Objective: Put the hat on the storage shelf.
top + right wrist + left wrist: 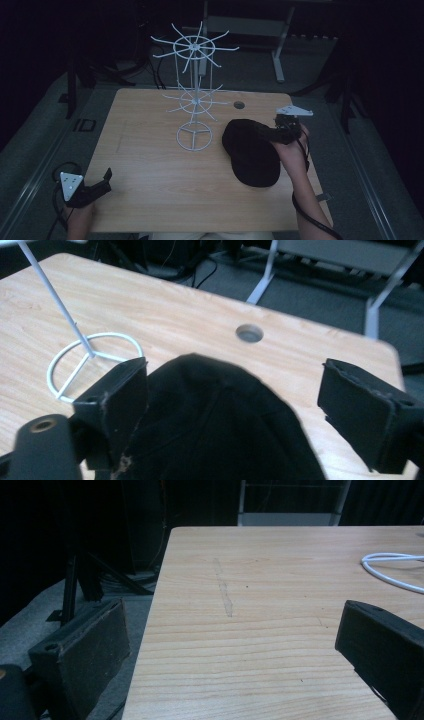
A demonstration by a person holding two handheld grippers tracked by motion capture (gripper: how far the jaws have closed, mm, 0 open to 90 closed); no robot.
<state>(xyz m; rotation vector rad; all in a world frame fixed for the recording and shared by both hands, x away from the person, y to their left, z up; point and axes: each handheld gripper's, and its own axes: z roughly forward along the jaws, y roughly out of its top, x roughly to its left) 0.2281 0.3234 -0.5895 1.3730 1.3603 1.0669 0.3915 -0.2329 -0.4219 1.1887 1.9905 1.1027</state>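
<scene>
Black fabric cap (pixel 251 152) lying flat on the light wooden table (pixel 150 170), near its right edge, beside the white wire display rack (pixel 194 100). Right gripper (pixel 232 405), jaws wide, straddles the cap's rear. Left gripper (pixel 102 182), jaws wide and empty, rests at the front-left corner. No legible writing.

A white wire display stand (pixel 194 95) rises from its ring base near the middle of the wooden table (pixel 150 170), toward the far edge. A round cable hole (pixel 239 105) sits just beside the far edge, right of the stand.
</scene>
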